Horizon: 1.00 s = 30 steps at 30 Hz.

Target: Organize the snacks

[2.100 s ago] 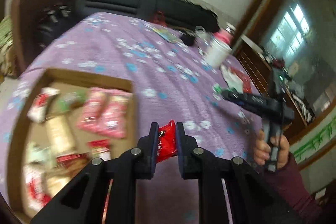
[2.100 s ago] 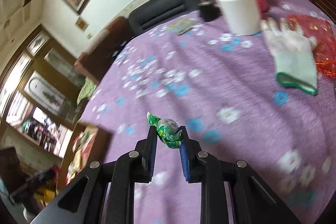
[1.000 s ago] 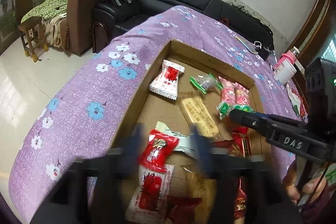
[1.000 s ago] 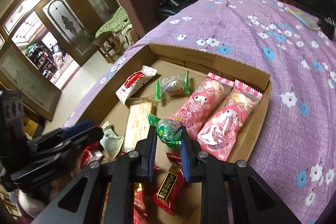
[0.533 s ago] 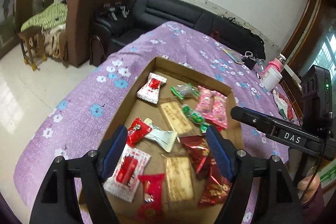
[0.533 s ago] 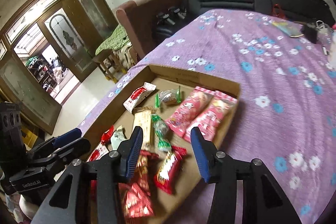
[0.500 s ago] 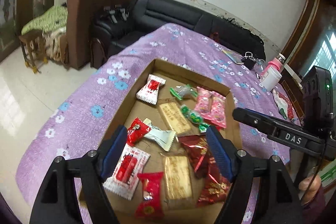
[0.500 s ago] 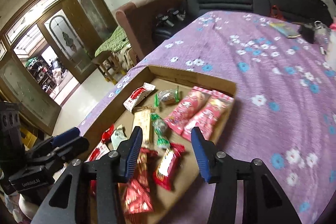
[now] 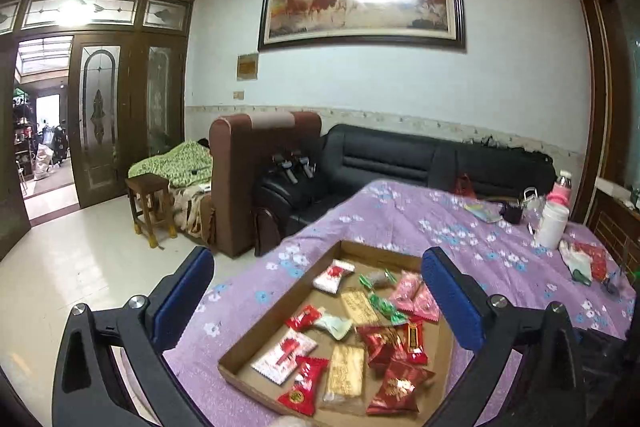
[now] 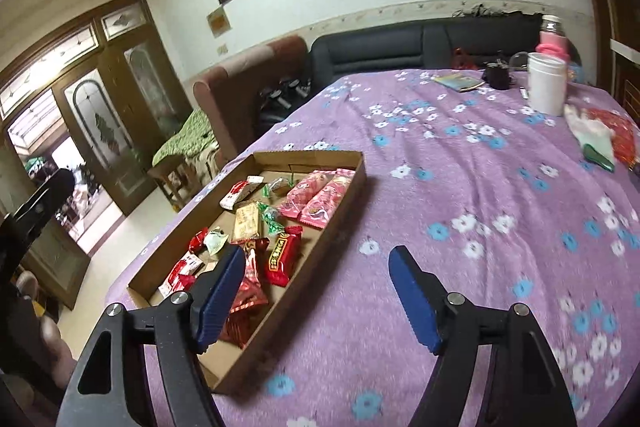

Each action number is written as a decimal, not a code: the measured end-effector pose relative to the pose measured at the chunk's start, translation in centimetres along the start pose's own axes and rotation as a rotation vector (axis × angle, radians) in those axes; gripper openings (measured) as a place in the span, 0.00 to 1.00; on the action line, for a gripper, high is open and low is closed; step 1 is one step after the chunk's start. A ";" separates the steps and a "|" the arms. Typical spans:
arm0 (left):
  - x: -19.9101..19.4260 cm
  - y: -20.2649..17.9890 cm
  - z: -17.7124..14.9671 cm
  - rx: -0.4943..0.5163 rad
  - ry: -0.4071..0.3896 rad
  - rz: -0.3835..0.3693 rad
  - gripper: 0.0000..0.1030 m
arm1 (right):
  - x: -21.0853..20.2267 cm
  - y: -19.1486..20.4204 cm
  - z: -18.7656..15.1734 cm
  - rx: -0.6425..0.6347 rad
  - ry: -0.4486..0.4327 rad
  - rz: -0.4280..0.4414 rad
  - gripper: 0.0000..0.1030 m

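At the left, the left gripper [image 9: 316, 291] hangs above the near end of the cardboard tray [image 9: 384, 254], its jaws spreading wide with nothing between them. The tray sits on the purple flowered tablecloth [image 10: 460, 163] near the table's left edge, and holds the snacks: red packets [image 10: 282, 255], two pink packets [image 10: 320, 195], green-wrapped candies [image 10: 271, 218] and a tan bar [image 10: 246, 219]. To the right, the right gripper [image 10: 316, 295] is likewise opening and empty over the cloth just beside the tray's right wall, with a white cup [image 10: 546, 89] far off on the right.
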<state>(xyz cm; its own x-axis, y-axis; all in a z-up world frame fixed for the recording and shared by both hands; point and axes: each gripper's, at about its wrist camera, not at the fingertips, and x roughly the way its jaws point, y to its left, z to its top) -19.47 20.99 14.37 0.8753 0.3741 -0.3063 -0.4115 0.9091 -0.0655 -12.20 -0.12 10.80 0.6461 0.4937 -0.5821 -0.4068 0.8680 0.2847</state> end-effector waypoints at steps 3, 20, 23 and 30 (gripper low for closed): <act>0.8 -0.8 -0.3 0.004 0.071 -0.008 1.00 | -0.8 0.0 -0.9 -0.006 -0.025 -0.035 0.84; 2.5 -3.4 -4.2 0.103 0.282 0.008 1.00 | -0.5 1.1 -3.0 -0.110 -0.003 -0.167 0.88; 2.8 -3.3 -4.7 0.105 0.304 0.002 1.00 | -0.3 1.6 -3.3 -0.125 0.003 -0.175 0.89; 3.2 -3.1 -5.5 0.113 0.333 0.001 1.00 | 0.6 1.7 -3.7 -0.122 0.039 -0.191 0.89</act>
<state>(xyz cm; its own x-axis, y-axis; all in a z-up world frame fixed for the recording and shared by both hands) -16.75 18.32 8.37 0.7365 0.3116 -0.6004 -0.3654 0.9302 0.0345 -14.88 1.39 8.17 0.6942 0.3169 -0.6462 -0.3565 0.9314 0.0737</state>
